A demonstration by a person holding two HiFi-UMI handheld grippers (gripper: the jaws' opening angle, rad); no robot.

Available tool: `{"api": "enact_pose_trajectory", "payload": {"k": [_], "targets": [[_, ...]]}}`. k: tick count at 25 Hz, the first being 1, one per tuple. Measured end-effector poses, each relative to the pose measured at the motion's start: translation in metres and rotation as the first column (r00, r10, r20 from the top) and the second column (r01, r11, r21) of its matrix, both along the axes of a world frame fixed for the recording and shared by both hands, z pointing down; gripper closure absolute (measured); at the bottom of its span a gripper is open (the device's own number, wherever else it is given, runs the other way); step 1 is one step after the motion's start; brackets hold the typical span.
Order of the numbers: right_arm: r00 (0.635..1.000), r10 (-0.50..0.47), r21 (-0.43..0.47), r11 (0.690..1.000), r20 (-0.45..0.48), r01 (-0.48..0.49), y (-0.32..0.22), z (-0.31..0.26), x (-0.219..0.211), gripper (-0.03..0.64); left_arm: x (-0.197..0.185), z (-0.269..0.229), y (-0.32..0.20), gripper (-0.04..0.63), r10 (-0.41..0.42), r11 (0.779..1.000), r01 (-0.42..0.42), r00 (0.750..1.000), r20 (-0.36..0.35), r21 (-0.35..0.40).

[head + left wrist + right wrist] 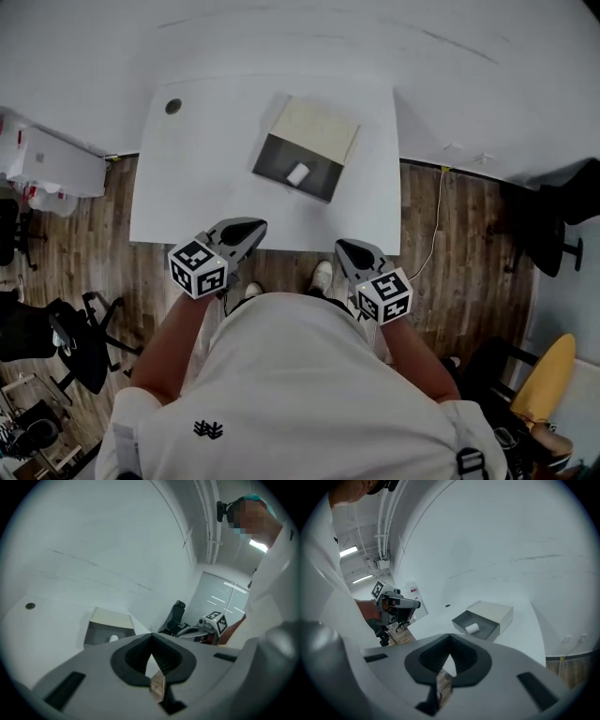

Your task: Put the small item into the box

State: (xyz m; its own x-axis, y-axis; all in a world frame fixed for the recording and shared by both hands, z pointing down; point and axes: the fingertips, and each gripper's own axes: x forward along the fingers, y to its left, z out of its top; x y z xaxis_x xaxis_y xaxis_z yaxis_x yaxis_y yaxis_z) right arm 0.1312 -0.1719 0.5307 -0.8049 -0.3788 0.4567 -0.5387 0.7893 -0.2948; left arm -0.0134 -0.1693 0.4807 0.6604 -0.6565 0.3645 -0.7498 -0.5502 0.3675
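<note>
White rectangular tabletop [216, 169] carries a grey open box with a cream cover [305, 150]. Left gripper [251, 227] and right gripper [346, 247] are at the near edge, well apart from the box, fingers closed on nothing. A small white roll-shaped item [298, 173] lies inside the box.

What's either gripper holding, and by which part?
Nothing. The left gripper and right gripper are both shut and empty; the small white roll-shaped item lies in the open grey box.
</note>
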Motion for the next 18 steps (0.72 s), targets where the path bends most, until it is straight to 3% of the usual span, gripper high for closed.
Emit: {"api": "enact_pose_trajectory", "payload": {"k": [3, 7, 18], "targets": [[1.0, 0.005, 0.01, 1.0, -0.013, -0.005, 0.014, -0.009, -0.02, 0.611, -0.007, -0.01, 0.027, 0.589, 0.06, 0.998, -0.06, 0.998, -0.022, 0.011], [1.0, 0.011, 0.017, 1.0, -0.019, -0.011, 0.034, -0.02, -0.043, 0.611, -0.024, -0.015, 0.053, 0.589, 0.079, 0.997, -0.079, 0.995, -0.053, 0.009], [0.995, 0.094, 0.066, 0.994, -0.04, -0.091, 0.083, -0.027, -0.076, 0.611, -0.057, -0.017, 0.113, 0.589, 0.178, 0.983, -0.177, 0.984, -0.024, 0.04]]}}
